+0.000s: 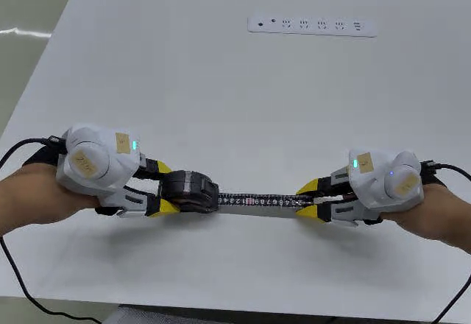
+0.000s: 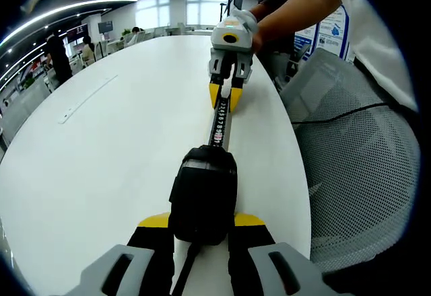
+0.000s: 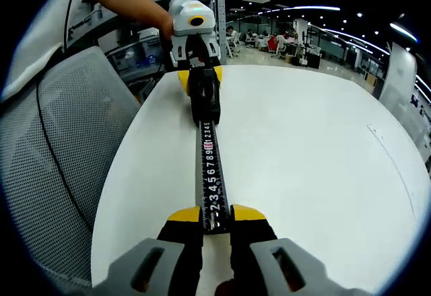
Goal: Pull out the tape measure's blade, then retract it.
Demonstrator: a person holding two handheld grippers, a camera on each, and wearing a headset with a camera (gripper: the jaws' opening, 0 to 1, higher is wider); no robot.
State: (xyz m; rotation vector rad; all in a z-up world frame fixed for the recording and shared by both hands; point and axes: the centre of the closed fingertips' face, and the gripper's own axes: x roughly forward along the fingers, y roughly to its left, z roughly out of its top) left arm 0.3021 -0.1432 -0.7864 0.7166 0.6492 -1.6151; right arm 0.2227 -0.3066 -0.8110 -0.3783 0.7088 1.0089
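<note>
A black tape measure case (image 1: 189,190) lies on the white table (image 1: 221,103) near its front edge, and my left gripper (image 1: 163,187) is shut on it. In the left gripper view the case (image 2: 203,194) sits between the yellow-tipped jaws. A short length of dark blade (image 1: 257,202) with white numerals runs right from the case. My right gripper (image 1: 310,199) is shut on the blade's end. In the right gripper view the blade (image 3: 209,178) stretches from my right gripper (image 3: 216,218) away to the case (image 3: 204,94).
A white power strip (image 1: 312,25) lies flat at the far side of the table. Black cables trail from both grippers over the front edge. A grey mesh chair (image 2: 350,168) stands beside the table. The room behind holds desks and people.
</note>
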